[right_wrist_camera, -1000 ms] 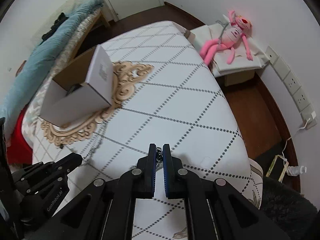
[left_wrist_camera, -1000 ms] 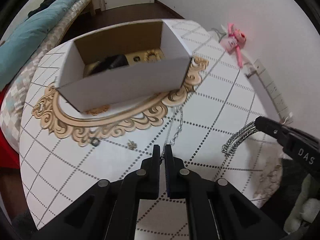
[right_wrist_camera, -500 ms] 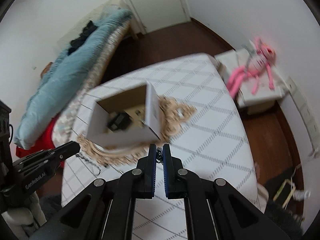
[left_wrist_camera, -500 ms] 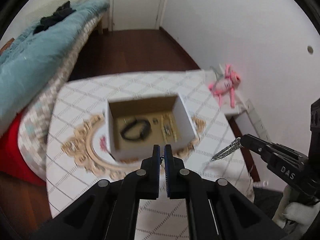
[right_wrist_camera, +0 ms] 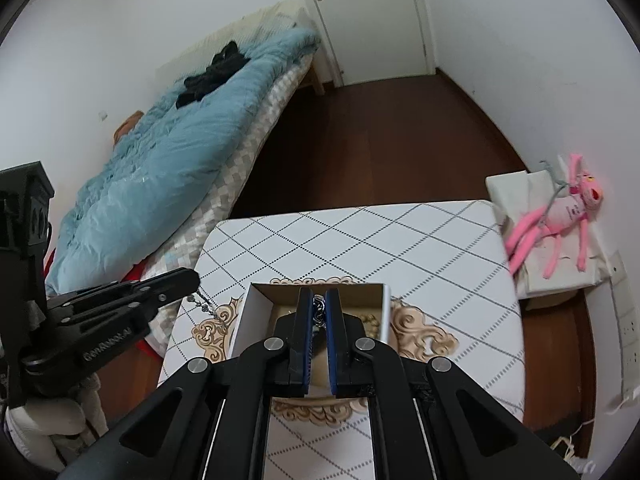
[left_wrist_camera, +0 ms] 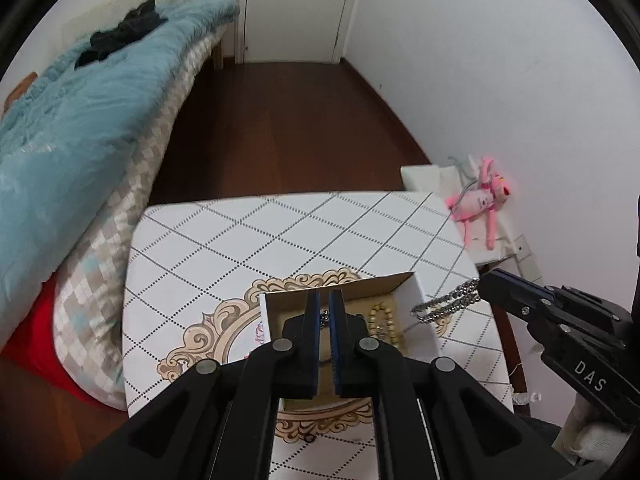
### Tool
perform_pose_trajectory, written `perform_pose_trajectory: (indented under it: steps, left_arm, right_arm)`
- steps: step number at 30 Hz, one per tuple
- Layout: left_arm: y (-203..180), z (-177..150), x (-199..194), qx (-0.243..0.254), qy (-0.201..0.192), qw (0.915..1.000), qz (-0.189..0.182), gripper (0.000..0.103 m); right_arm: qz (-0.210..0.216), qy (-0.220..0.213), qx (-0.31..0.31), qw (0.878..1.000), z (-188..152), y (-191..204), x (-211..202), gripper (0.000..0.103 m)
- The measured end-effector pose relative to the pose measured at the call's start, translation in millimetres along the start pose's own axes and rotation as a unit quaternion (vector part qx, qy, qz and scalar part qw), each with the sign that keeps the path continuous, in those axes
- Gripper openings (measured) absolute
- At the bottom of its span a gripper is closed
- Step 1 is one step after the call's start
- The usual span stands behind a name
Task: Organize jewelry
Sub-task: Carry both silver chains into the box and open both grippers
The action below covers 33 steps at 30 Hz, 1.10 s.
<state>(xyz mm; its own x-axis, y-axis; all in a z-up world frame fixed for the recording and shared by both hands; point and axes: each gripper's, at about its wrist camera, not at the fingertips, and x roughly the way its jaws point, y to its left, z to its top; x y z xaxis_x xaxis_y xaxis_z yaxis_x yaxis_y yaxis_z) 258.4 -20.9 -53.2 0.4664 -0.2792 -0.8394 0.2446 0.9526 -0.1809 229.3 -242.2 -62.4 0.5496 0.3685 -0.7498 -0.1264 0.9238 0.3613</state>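
Observation:
Both grippers hold a silver chain necklace high above an open white cardboard box [left_wrist_camera: 420,312] on the patterned table. My left gripper [left_wrist_camera: 324,312] is shut on one end of the chain. My right gripper [right_wrist_camera: 319,308] is shut on the other end, seen as doubled links [left_wrist_camera: 448,304] beside its fingers in the left wrist view. The chain [right_wrist_camera: 318,306] also shows between the right fingers. Inside the box lies a gold bead bracelet [left_wrist_camera: 386,322]. The box [right_wrist_camera: 248,316] sits directly under both grippers.
The white table [right_wrist_camera: 360,240] has a diamond grid and a gold ornament. A small ring [left_wrist_camera: 309,438] lies on it near the front. A bed with a blue duvet [left_wrist_camera: 80,120] is at left. A pink plush toy [right_wrist_camera: 560,216] lies on a side stand at right.
Both grippers rose well above the table with the chain and came over the box. The view tilted up, showing floor and door.

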Motion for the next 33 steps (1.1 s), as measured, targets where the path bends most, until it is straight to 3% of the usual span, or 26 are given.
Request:
perform_pose_trajectory:
  steps: [6,10,14,16,17,18,20,21,22,25,26,28,29,32,33]
  left_arm:
    - [17.7,6.4,40.3,-0.019,0.057,0.9982,-0.002,0.003]
    - [24.2,6.8,57.0,-0.036,0.091,0.9949,0.023,0.006]
    - [31.9,5.4,63.1,-0.05,0.096,0.9931,0.045,0.009]
    - [34.7,4.4,63.3,-0.05,0.094,0.9926,0.058,0.019]
    - [35.7,4.2,62.8,-0.051,0.092,0.9921,0.067,0.036]
    - [37.0,3.4,61.1,-0.051,0.088,0.992,0.075,0.056]
    - [38.5,1.9,56.5,-0.051,0.074,0.9921,0.087,0.068]
    - [39.0,0.6,54.3,-0.05,0.069,0.9916,0.098,0.069]
    - [39.1,0.2,53.4,-0.048,0.066,0.9911,0.105,0.069]
    - [39.2,-5.9,50.4,-0.046,0.059,0.9905,0.115,0.071]
    - [38.3,-9.4,48.9,-0.045,0.053,0.9903,0.121,0.076]
    - [36.2,-16.6,46.3,-0.043,0.042,0.9896,0.131,0.081]
    - [35.8,-21.0,45.3,-0.043,0.038,0.9893,0.134,0.083]
    - [34.5,-35.7,45.5,-0.049,0.038,0.9883,0.139,0.103]
    - [33.7,-41.5,46.2,-0.047,0.04,0.9872,0.147,0.103]
  right_arm:
    - [0.002,0.048,-0.006,0.999,16.4,2.8,52.0,0.007]
    - [0.006,0.08,-0.01,0.997,22.0,5.9,82.8,0.007]
    - [0.011,0.125,-0.008,0.992,26.0,4.6,110.3,0.007]
    - [-0.01,0.137,-0.008,0.99,25.7,0.2,120.1,0.008]
    - [-0.014,0.143,-0.004,0.99,25.5,-4.0,123.7,0.008]
    - [-0.021,0.143,-0.001,0.989,25.0,-7.5,124.2,0.011]
    - [-0.035,0.135,0.002,0.99,24.0,-15.0,119.9,0.035]
    - [-0.045,0.128,0.002,0.991,22.4,-18.9,115.4,0.049]
    - [-0.051,0.124,0.001,0.991,21.3,-20.8,112.3,0.054]
    - [-0.087,0.114,-0.014,0.99,13.0,-24.5,100.6,0.056]
    - [-0.1,0.111,-0.019,0.989,10.2,-24.9,97.8,0.06]
    - [-0.118,0.103,-0.025,0.987,1.9,-26.6,91.4,0.078]
    - [-0.131,0.102,-0.029,0.986,-3.0,-27.1,89.0,0.081]
    - [-0.156,0.096,-0.038,0.982,-17.6,-25.8,84.3,0.094]
    - [-0.161,0.096,-0.038,0.981,-25.1,-25.4,83.3,0.102]
